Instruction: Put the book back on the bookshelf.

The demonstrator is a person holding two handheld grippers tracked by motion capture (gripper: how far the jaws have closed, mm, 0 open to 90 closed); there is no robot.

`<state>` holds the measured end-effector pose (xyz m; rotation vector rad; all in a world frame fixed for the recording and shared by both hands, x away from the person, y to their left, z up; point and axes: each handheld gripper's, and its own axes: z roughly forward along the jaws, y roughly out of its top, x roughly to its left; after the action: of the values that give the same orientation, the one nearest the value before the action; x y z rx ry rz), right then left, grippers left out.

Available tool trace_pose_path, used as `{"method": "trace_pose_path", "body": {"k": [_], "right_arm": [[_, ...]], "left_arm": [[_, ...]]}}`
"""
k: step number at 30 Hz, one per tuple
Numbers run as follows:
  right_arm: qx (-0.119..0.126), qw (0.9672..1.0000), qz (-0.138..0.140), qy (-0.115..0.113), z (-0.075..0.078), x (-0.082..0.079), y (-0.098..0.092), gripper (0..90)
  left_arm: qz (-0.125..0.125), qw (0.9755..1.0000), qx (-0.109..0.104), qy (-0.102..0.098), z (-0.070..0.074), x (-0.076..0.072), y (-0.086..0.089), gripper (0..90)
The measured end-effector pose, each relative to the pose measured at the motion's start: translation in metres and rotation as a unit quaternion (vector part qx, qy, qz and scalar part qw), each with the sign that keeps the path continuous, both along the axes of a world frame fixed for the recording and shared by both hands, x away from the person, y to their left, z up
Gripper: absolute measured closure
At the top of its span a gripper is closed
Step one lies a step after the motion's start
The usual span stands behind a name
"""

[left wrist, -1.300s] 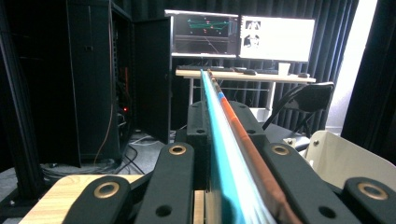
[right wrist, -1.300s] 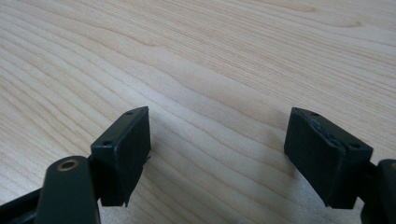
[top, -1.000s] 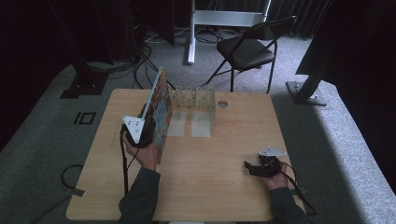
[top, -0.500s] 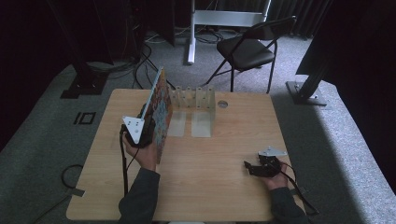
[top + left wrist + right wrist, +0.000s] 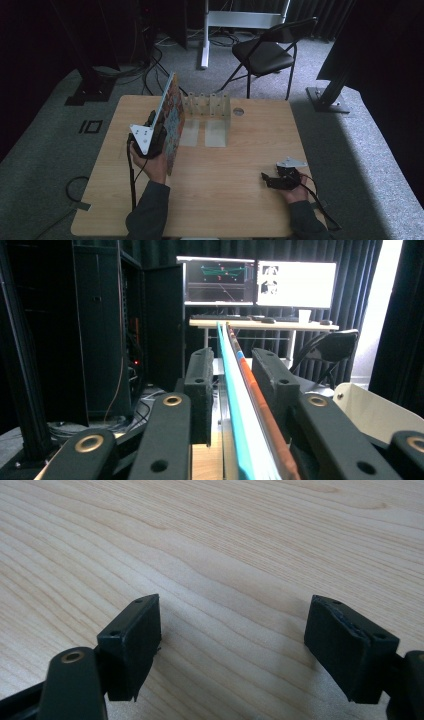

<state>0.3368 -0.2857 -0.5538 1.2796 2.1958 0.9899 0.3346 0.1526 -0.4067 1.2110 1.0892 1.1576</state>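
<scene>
Two tools in hand over one table (image 5: 240, 165). Left tool (image 5: 159, 131) up at a thin book (image 5: 171, 120) standing on edge, left of middle, spine end tilted toward a clear rack (image 5: 207, 105) just beside it at the far edge. Seen along the left tool (image 5: 232, 390): book (image 5: 240, 405) edge-on between the jaws, teal cover to one side, orange-red to the other; jaws just been opening, a gap visible between the left pad and the teal cover, right pad close alongside, contact there not clear. Right tool (image 5: 267, 180) low on the table near the right front corner, well apart from book and rack. Seen along the right tool (image 5: 232, 630): jaws wide apart, nothing between, bare wood grain of table (image 5: 225, 540) beneath. Folding chair (image 5: 265, 52) beyond the table on grey carpet.
</scene>
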Motion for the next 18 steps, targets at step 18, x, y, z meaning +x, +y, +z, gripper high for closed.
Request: {"method": "trace_pose_path", "body": {"k": [18], "right_arm": [[0.000,1.0000,-0.001,0.000,0.0000,0.0000,0.0001,22.4]], "left_arm": [[-0.010,0.9999,0.008,0.009,-0.0027,-0.0052,0.0019,64.4]]}}
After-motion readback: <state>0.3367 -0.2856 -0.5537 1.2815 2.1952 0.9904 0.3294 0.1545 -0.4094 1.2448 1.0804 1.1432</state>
